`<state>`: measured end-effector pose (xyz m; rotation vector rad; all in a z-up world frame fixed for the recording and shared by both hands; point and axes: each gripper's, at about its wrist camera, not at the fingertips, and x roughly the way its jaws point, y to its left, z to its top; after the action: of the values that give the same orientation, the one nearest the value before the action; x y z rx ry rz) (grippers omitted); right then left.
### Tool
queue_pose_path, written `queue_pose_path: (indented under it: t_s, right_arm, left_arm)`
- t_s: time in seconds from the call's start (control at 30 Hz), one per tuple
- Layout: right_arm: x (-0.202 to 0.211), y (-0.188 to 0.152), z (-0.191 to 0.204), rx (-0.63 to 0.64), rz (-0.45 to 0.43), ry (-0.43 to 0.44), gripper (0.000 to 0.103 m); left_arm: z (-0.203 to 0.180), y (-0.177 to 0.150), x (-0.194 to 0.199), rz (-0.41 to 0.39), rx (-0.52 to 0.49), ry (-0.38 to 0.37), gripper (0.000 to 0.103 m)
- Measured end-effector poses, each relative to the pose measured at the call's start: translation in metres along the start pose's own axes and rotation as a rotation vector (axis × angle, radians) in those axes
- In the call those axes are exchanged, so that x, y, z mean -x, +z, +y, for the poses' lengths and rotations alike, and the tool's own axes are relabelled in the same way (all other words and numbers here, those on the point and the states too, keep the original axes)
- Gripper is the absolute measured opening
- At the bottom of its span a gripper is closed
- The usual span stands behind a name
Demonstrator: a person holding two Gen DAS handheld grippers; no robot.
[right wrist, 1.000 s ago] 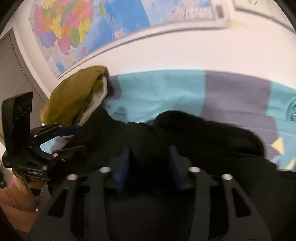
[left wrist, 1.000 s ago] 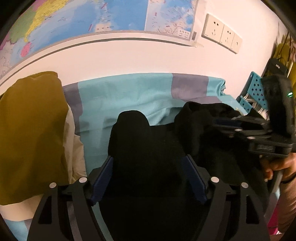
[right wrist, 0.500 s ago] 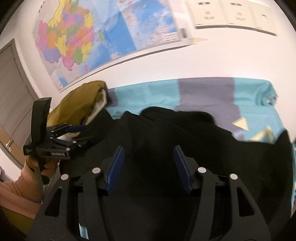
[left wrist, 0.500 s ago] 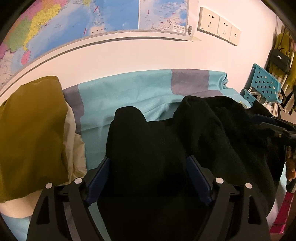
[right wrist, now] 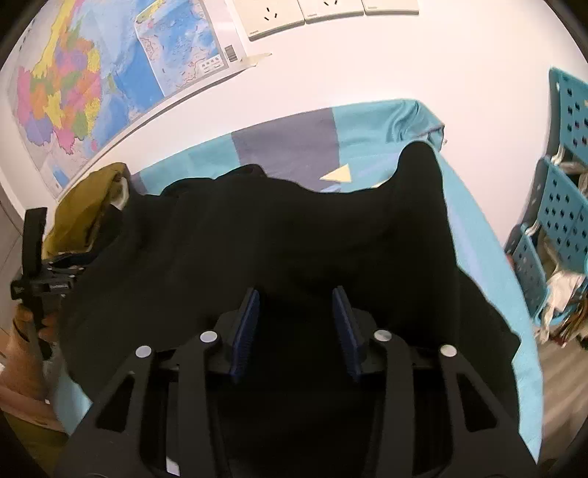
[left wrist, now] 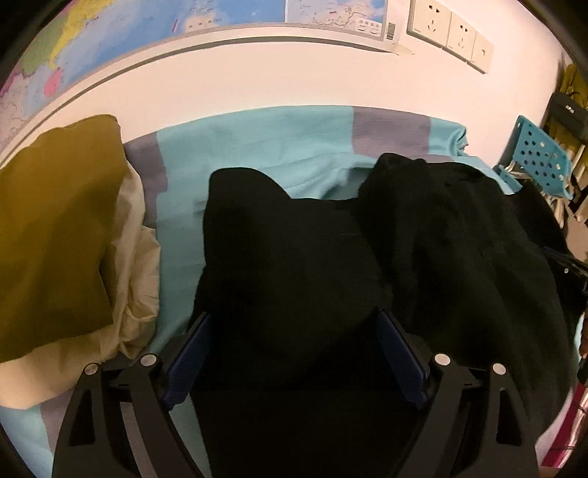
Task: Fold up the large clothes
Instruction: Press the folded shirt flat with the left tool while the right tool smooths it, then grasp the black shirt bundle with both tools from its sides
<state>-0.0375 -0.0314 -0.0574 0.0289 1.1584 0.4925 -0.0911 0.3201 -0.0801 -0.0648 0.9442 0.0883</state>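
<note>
A large black garment (left wrist: 441,239) lies bunched on a teal and grey bed sheet (left wrist: 257,147). In the right wrist view the black garment (right wrist: 294,228) stretches wide across the bed sheet (right wrist: 477,235). My left gripper (left wrist: 292,331) hangs over its left part, jaws wide and opening, with black cloth lying between the blue pads (left wrist: 183,353). My right gripper (right wrist: 297,316) is over the garment's right part, jaws closing, with cloth between the pads (right wrist: 246,327); I see no firm pinch. The left gripper (right wrist: 47,283) also shows at far left, held by a hand.
An olive and cream cloth pile (left wrist: 55,220) sits at the bed's left end against the wall. Blue perforated chairs (right wrist: 562,206) stand right of the bed. A wall map (right wrist: 92,84) and sockets (left wrist: 448,25) are on the wall behind.
The right gripper has swung to the right, away from the left one, and the black garment now lies spread wider. The left jaws have widened; the right jaws opened, then narrowed.
</note>
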Motion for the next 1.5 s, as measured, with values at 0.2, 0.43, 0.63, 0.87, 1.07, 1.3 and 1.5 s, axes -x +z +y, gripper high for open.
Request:
queue_pose_path:
  t_s: [0.2,0.43,0.63,0.87,1.07,1.3,1.5]
  right_arm:
    - [0.032,0.0,-0.001,-0.038,-0.066,0.053,0.052]
    - [0.072,-0.013,-0.004,-0.024,-0.107,0.073,0.055]
    - [0.059,-0.031,-0.004,0.028,-0.039,0.022,0.063]
    - [0.049,-0.038,-0.002,0.043,-0.034,-0.02,0.064]
    - [0.082,-0.033,0.03,0.131,-0.108,0.06,0.068]
    - [0.082,-0.048,0.128,0.453,-0.111,0.233,0.08]
    - [0.034,-0.074,0.198,0.711,-0.034,0.178,0.083]
  left_arm:
    - [0.009,-0.001,0.012,-0.011,0.048,-0.001,0.085]
    - [0.021,-0.024,0.056,-0.078,0.089,-0.071,0.085]
    - [0.016,-0.055,0.081,-0.092,0.097,-0.138,0.085]
    - [0.015,-0.088,0.084,-0.023,0.128,-0.216,0.085]
    - [0.017,-0.104,0.084,0.024,0.159,-0.269,0.085]
    - [0.001,-0.11,0.08,0.051,0.129,-0.309,0.085]
    - [-0.008,-0.115,0.069,0.088,0.143,-0.372,0.085]
